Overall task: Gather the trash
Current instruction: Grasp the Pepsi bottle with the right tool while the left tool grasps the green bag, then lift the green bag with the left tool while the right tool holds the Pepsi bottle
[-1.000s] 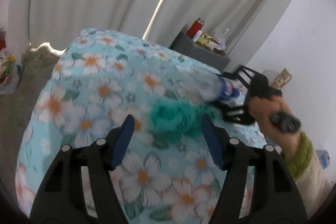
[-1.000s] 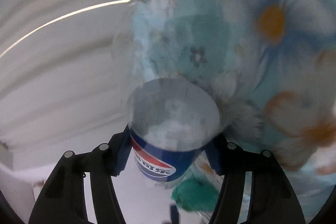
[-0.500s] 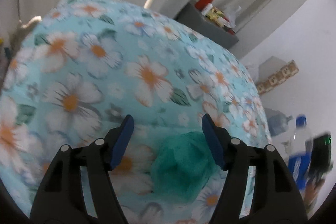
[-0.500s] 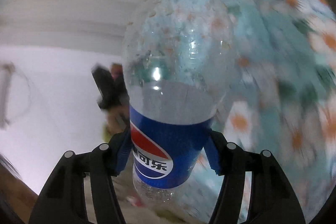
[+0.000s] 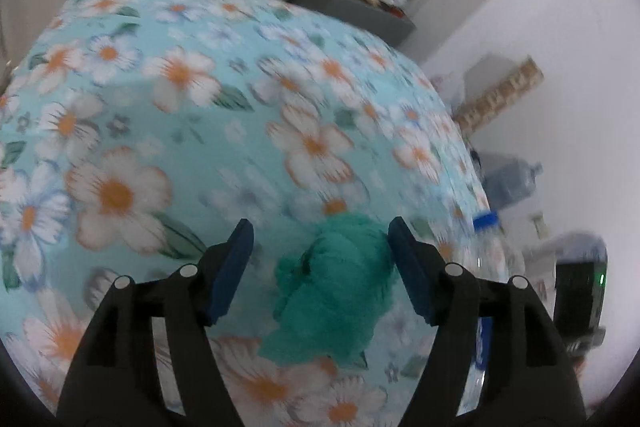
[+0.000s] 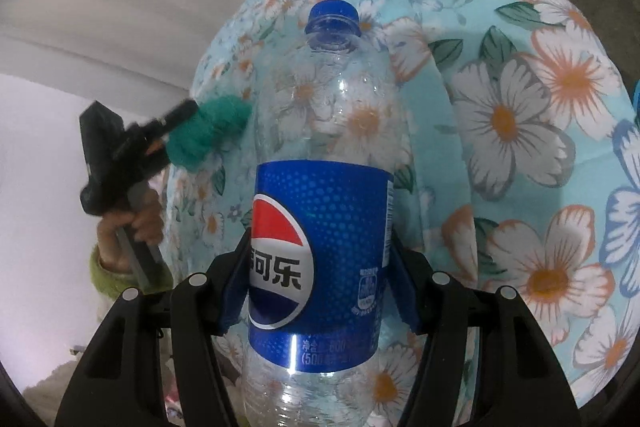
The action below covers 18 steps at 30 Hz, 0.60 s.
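A crumpled green wad (image 5: 336, 287) lies on the floral bed cover (image 5: 160, 107). My left gripper (image 5: 319, 227) straddles it with its jaws opening; the wad sits between the fingers, close to the right one, with a wide gap on the left. In the right wrist view the same wad (image 6: 208, 135) shows at the tip of that left gripper (image 6: 176, 123), held by a hand in a green sleeve. My right gripper (image 6: 320, 247) is shut on an empty Pepsi bottle (image 6: 332, 115) with a blue cap, gripped at its label. The bottle's cap (image 5: 486, 221) shows beside the bed.
A grey bedside table (image 5: 360, 11) with a red bottle and packets stands behind the bed by the curtains. A large water jug (image 5: 512, 179) and a cardboard box (image 5: 500, 95) sit against the white wall on the right.
My left gripper came closer over the bed until the green wad lay between its fingers. My right gripper carried the bottle off the bed to the side and rolled it upright.
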### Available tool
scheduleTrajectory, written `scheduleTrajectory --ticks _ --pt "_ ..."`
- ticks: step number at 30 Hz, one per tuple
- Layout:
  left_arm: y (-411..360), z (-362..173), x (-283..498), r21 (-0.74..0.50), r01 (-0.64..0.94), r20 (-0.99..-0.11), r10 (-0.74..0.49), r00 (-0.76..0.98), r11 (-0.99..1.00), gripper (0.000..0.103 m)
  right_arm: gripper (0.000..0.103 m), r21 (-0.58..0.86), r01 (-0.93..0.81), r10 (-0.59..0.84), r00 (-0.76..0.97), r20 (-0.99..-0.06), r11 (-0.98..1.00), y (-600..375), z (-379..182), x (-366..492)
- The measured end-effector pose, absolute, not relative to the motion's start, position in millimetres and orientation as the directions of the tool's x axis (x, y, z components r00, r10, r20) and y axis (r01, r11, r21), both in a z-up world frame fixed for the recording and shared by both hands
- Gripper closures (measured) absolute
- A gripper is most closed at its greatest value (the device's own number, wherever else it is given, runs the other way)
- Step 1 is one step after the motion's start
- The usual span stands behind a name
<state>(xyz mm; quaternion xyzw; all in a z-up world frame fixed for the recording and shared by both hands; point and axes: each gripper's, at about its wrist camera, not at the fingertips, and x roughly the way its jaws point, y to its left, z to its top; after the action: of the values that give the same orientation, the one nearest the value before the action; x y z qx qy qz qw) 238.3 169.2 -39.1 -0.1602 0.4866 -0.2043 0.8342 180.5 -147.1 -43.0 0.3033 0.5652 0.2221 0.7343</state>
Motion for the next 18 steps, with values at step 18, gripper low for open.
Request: scheduleTrajectory --ticks 18 --pt "77 -35 137 -0.417 0.327 -0.772 -0.520 0.366 0.848 0.054 0.044 0.682 0.068 0.623 0.349 -0.700 0.728 -204 -39 102"
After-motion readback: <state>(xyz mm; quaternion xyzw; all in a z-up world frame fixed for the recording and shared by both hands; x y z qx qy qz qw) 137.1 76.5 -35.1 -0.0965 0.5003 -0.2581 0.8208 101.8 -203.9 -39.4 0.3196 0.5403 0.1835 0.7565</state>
